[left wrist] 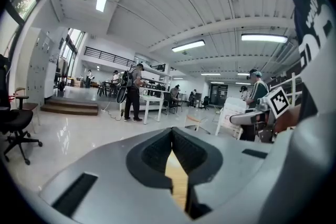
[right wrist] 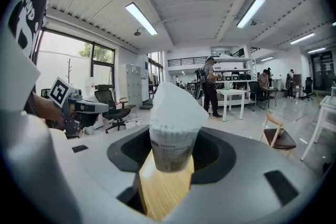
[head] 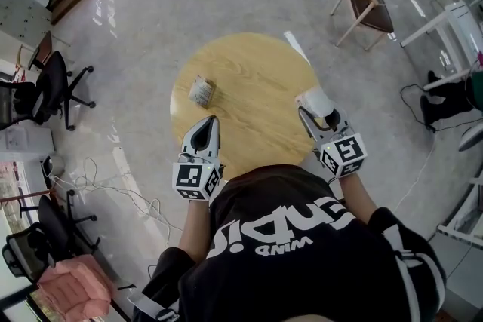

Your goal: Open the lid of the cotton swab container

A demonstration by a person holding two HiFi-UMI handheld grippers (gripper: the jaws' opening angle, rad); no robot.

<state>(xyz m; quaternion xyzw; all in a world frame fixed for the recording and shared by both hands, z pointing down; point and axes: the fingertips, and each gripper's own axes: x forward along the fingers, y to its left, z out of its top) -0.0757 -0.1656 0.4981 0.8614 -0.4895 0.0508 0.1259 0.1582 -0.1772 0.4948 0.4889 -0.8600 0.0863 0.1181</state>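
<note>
Swab container [right wrist: 171, 134] in right tool [head: 316, 117]; left tool [left wrist: 171, 139] closed

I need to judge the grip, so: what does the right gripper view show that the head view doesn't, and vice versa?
Only the right gripper view: the print on the white-topped container, with the right gripper closed on its sides. Only the head view: a small pale object lying on the round table, left of centre. Both: that container in the gripper, over the wood.
</note>
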